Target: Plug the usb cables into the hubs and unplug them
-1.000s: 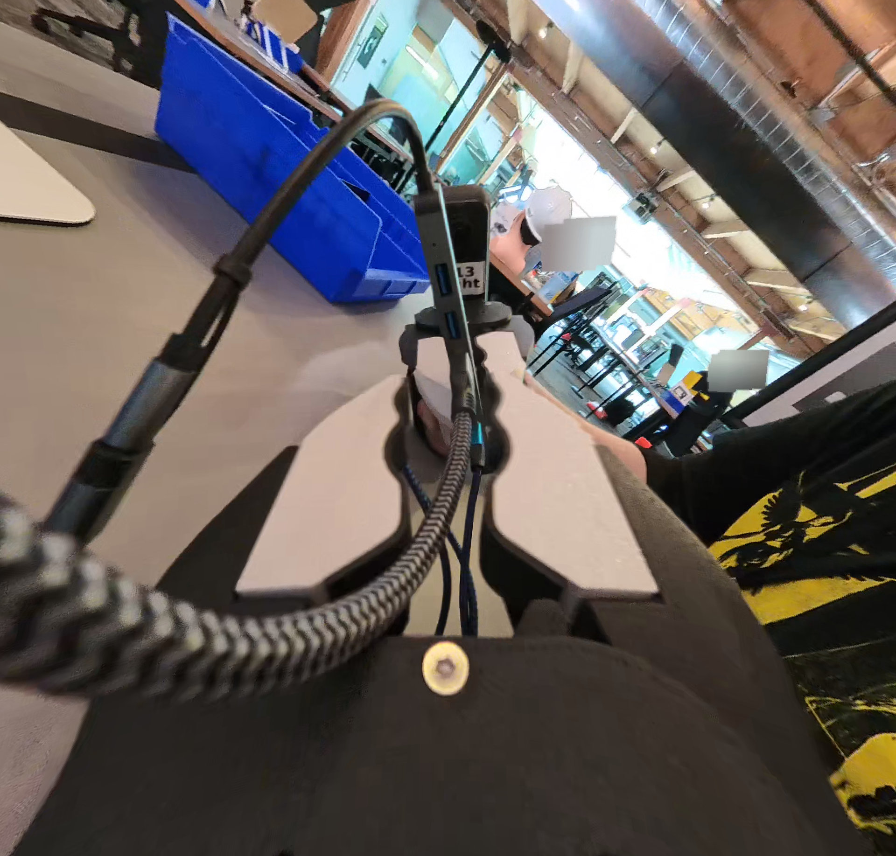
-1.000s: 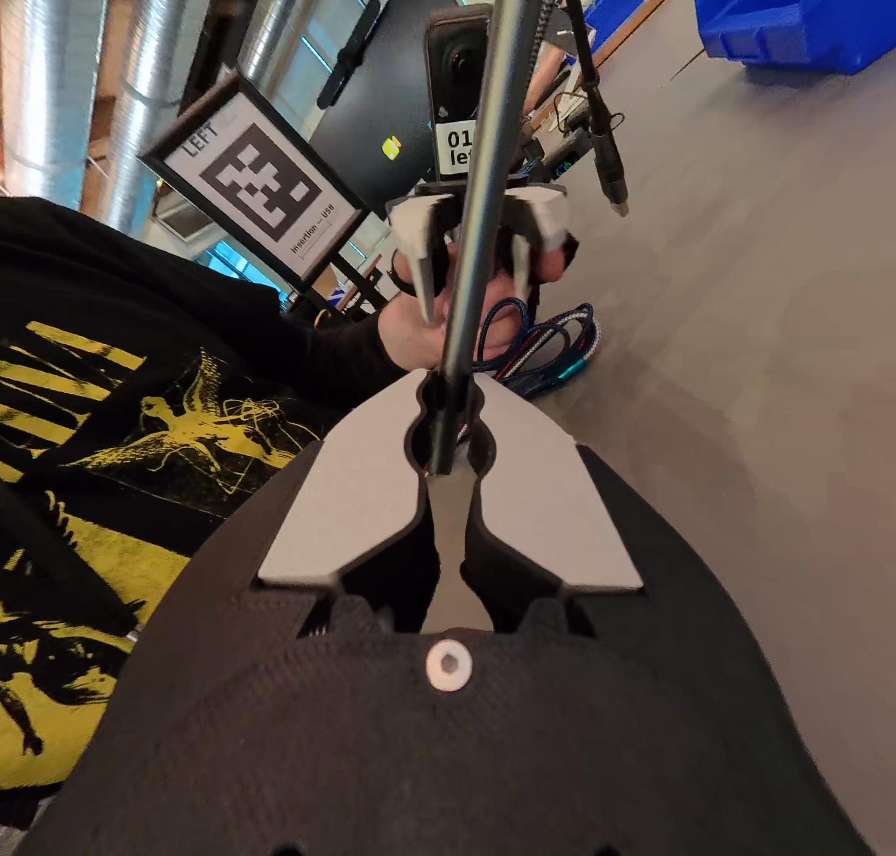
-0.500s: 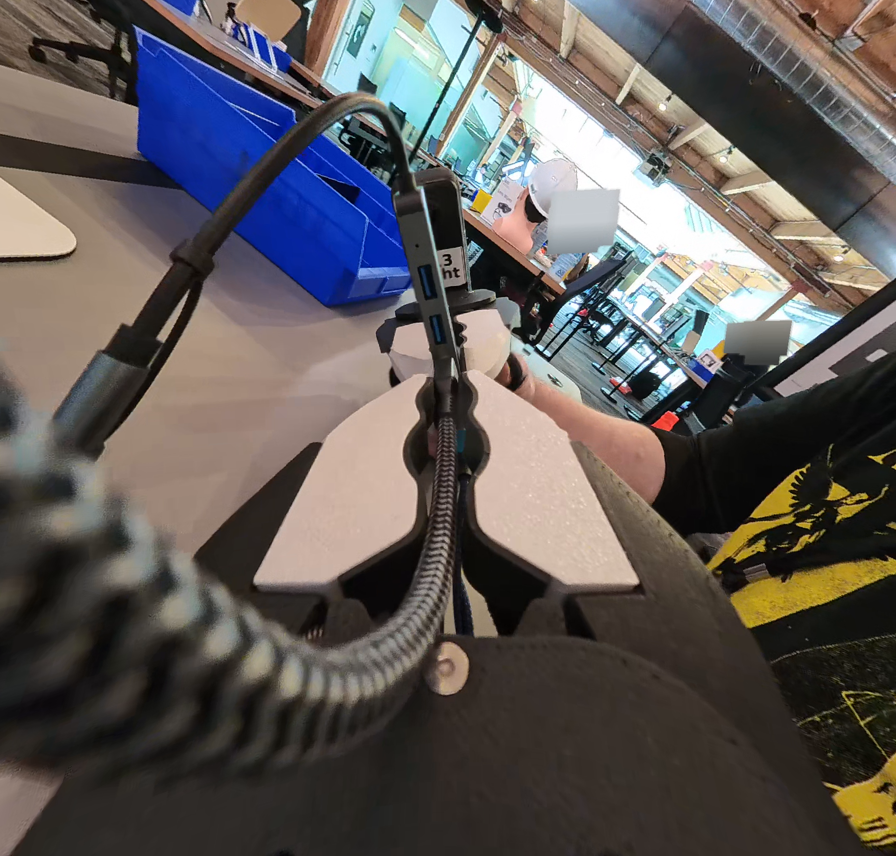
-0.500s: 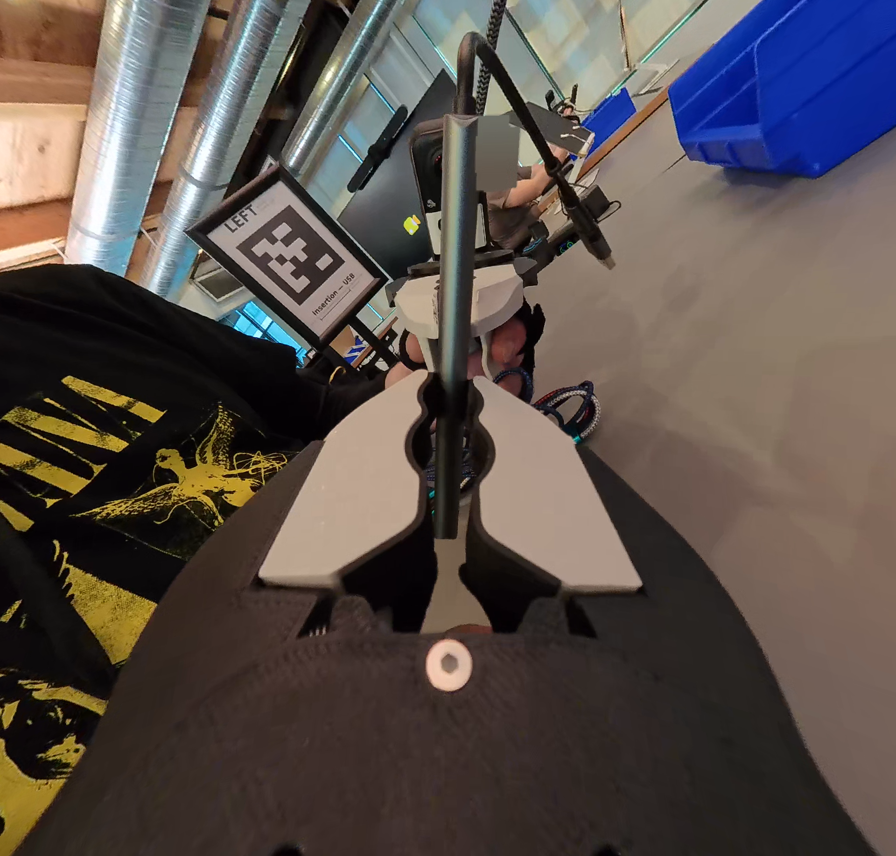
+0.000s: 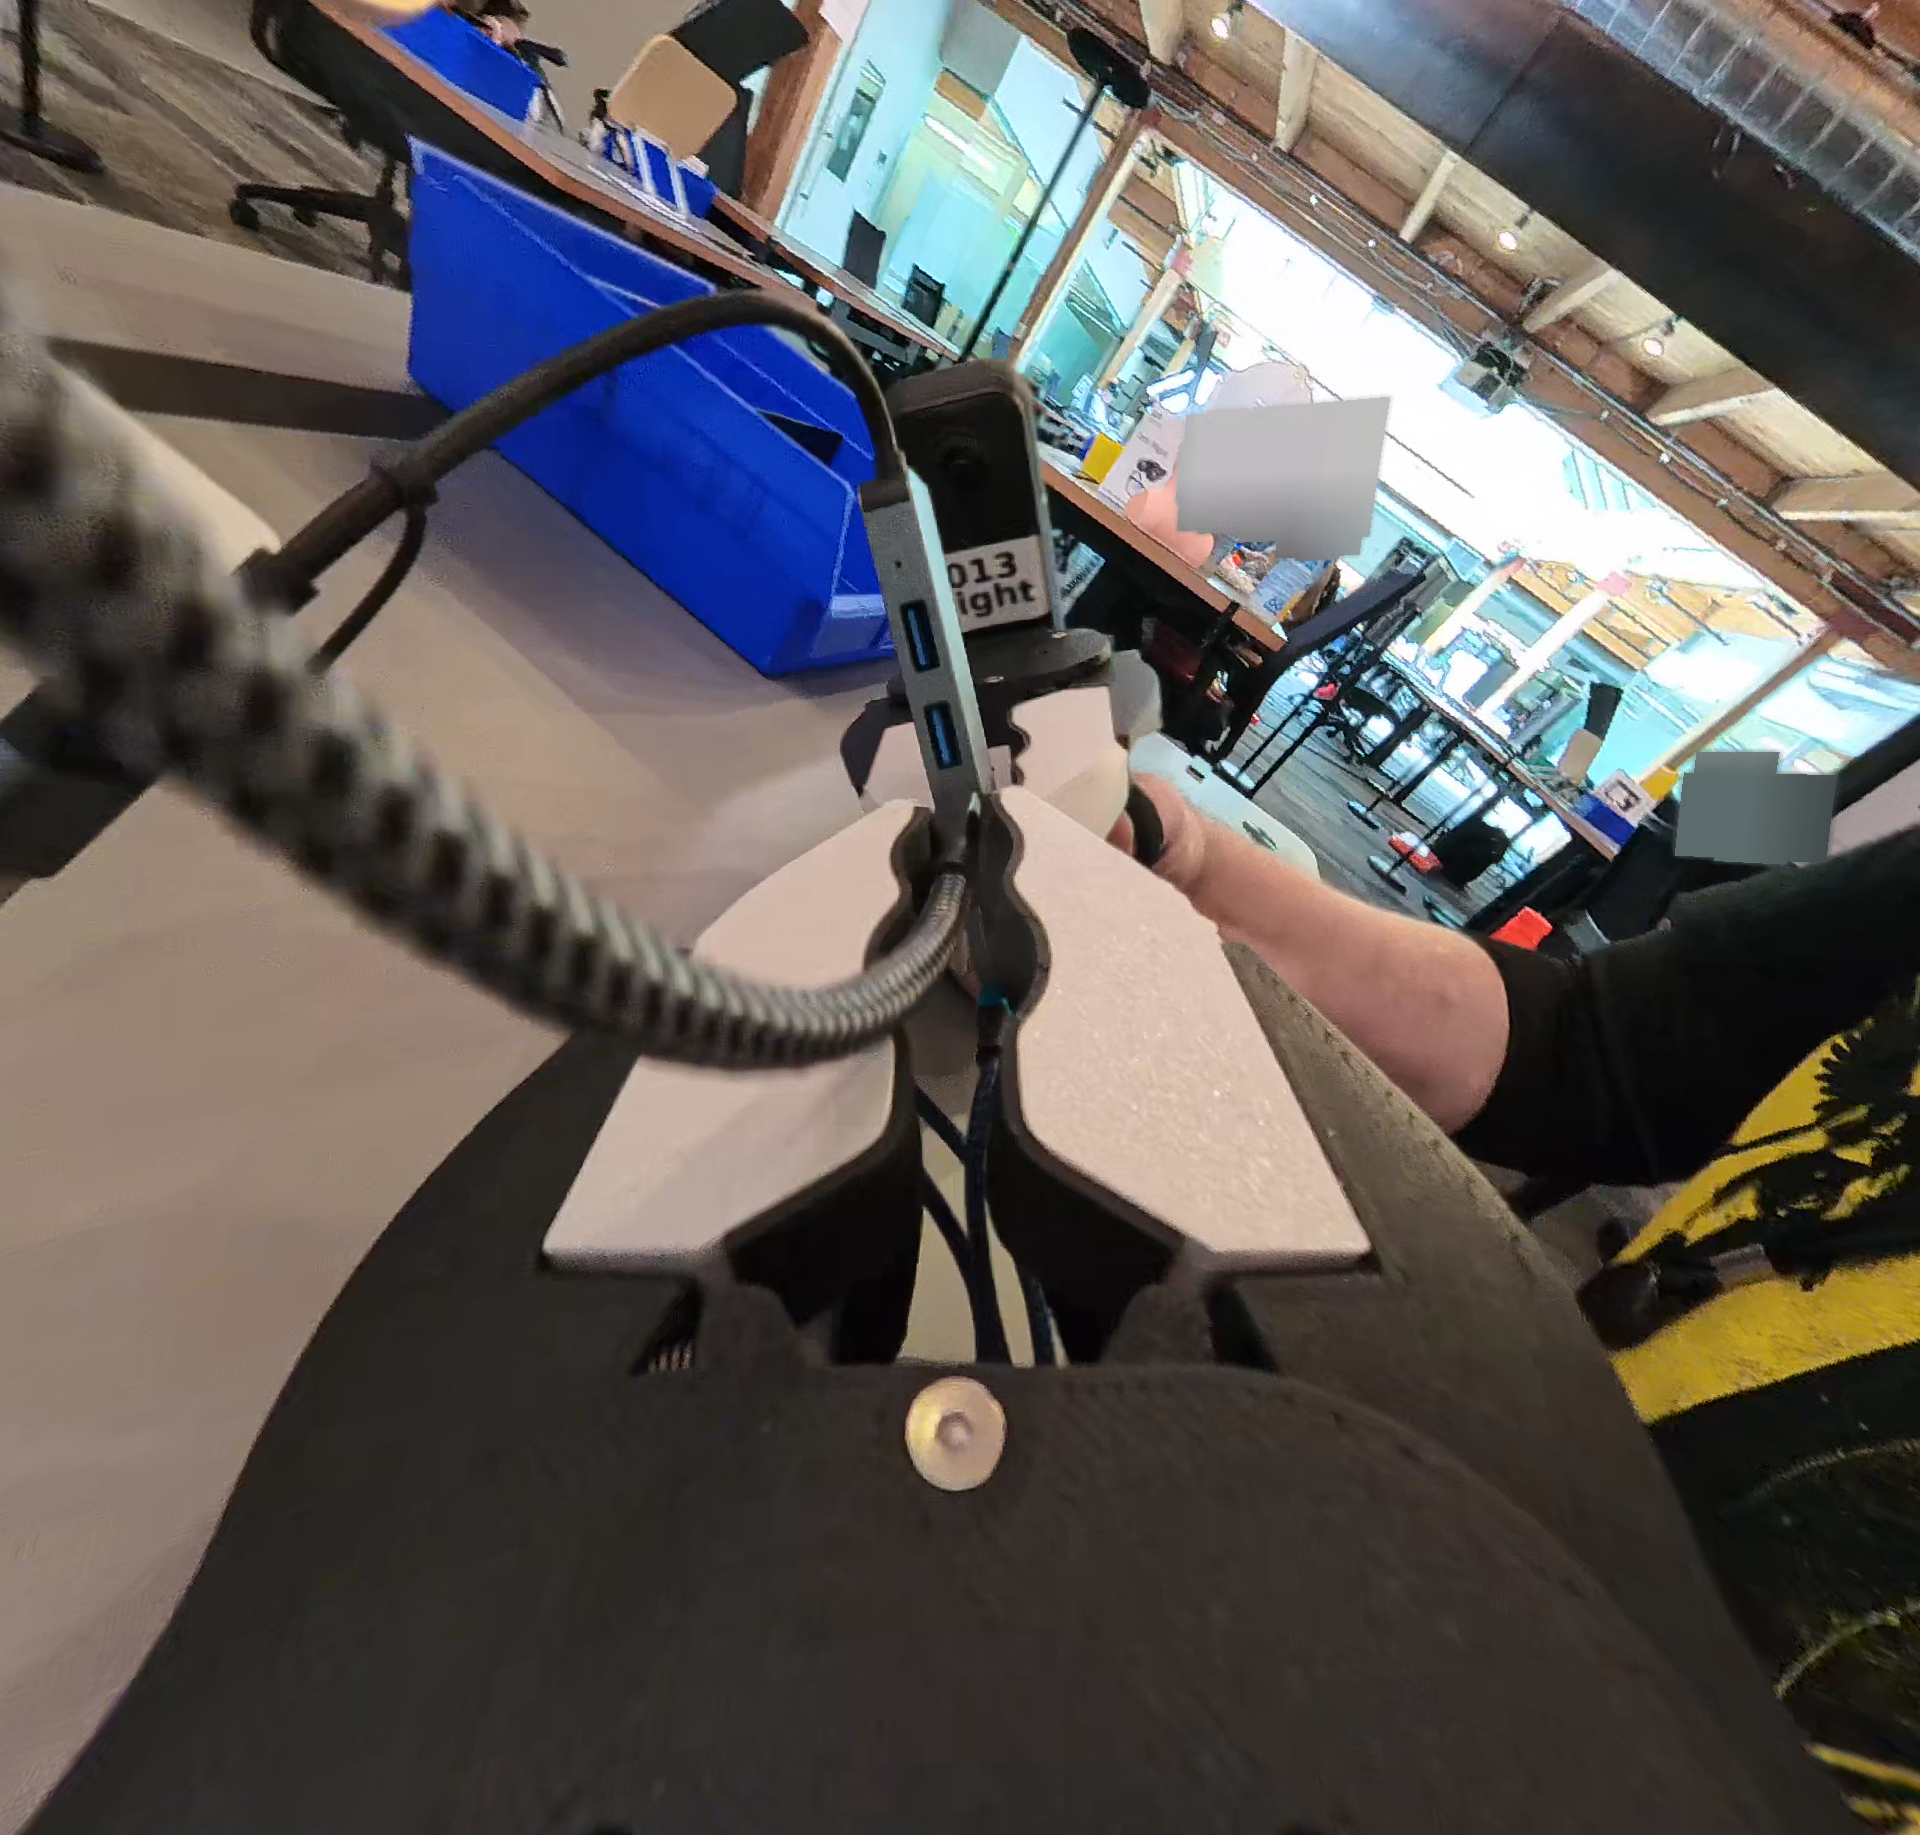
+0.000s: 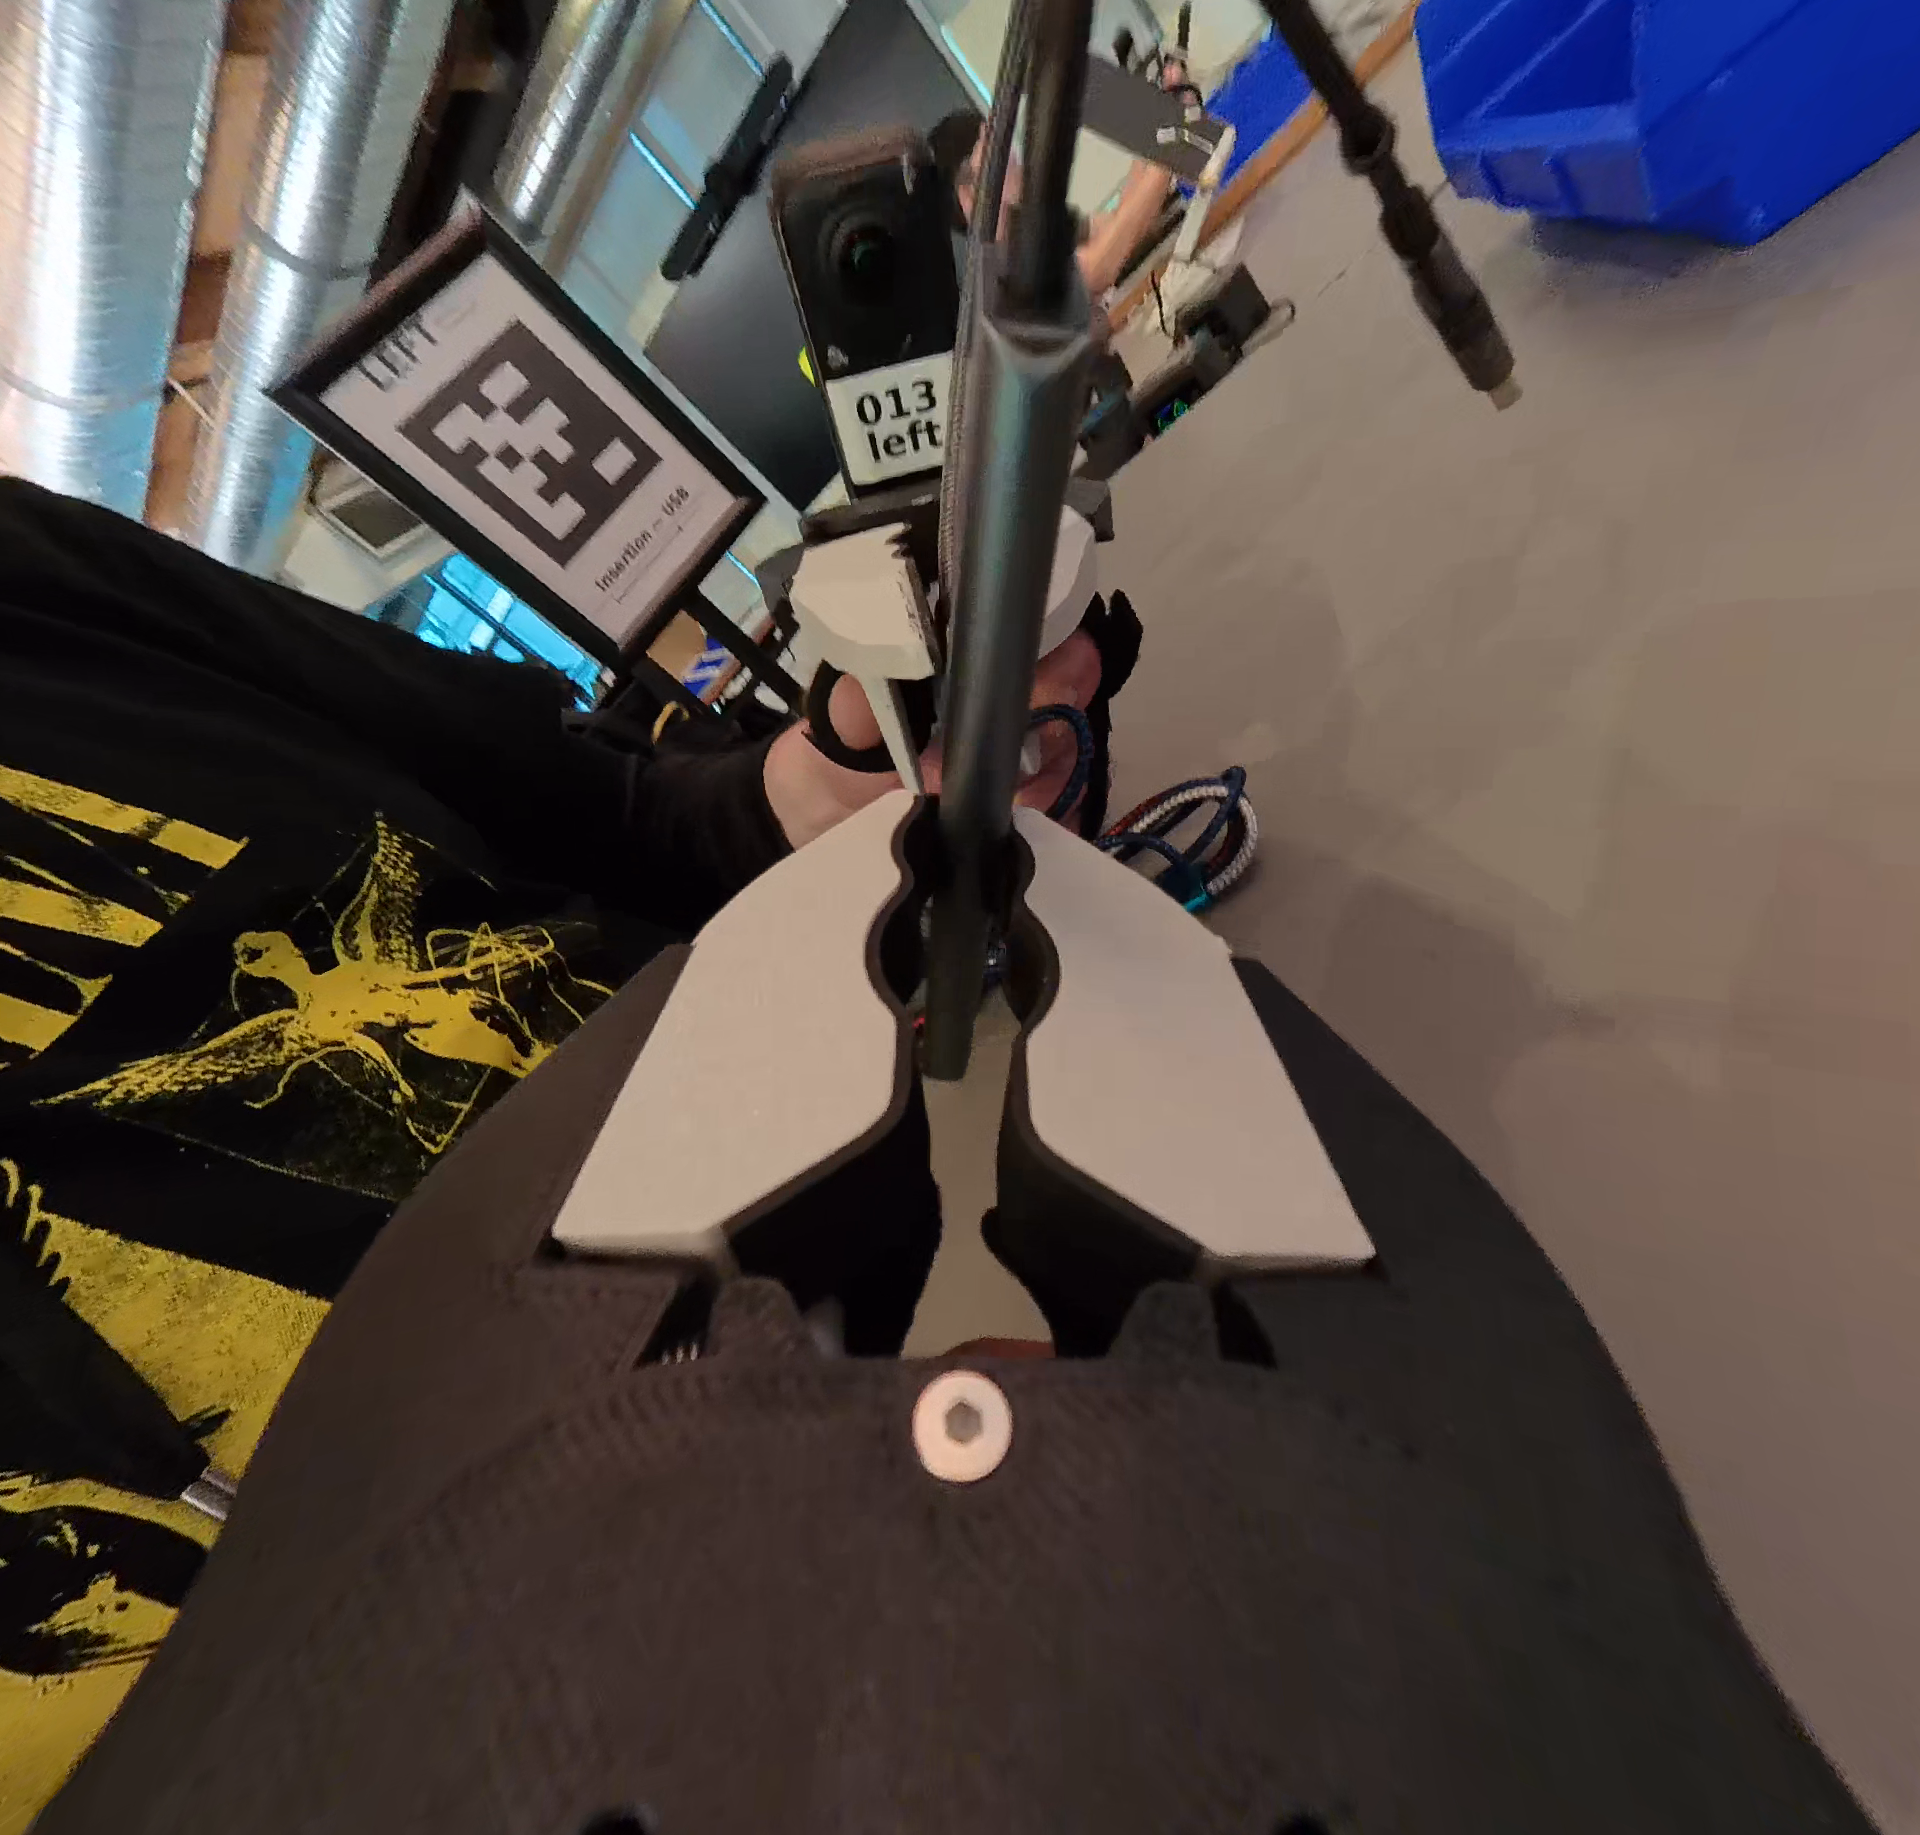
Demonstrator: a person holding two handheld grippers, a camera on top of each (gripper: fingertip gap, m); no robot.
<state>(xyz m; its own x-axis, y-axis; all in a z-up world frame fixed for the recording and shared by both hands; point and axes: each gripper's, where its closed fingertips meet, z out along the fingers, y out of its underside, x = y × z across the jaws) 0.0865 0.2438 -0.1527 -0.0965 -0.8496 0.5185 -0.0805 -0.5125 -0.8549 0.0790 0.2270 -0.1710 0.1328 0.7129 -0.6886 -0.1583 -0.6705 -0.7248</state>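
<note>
Here, two grippers clamp things: left gripper (image 5: 961, 829) on one braided cable (image 5: 727, 1006), right gripper (image 6: 971, 850) on one hub (image 6: 997, 642), two blue ports (image 5: 940, 731) at twelve o'clock.

Grey bench (image 6: 1558, 850) is carrying a blue bin (image 6: 1704, 71) at its far side. A coiled bundle of braided cables (image 6: 1195, 840) is lying on the surface, well apart from that bin, nearer the camera.

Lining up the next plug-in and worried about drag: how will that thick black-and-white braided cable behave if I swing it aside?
The braided cable will probably bend rather than flop: it arcs smoothly without kinking. It looks thick beside the slim hub, so it may tug sideways on it.
</note>
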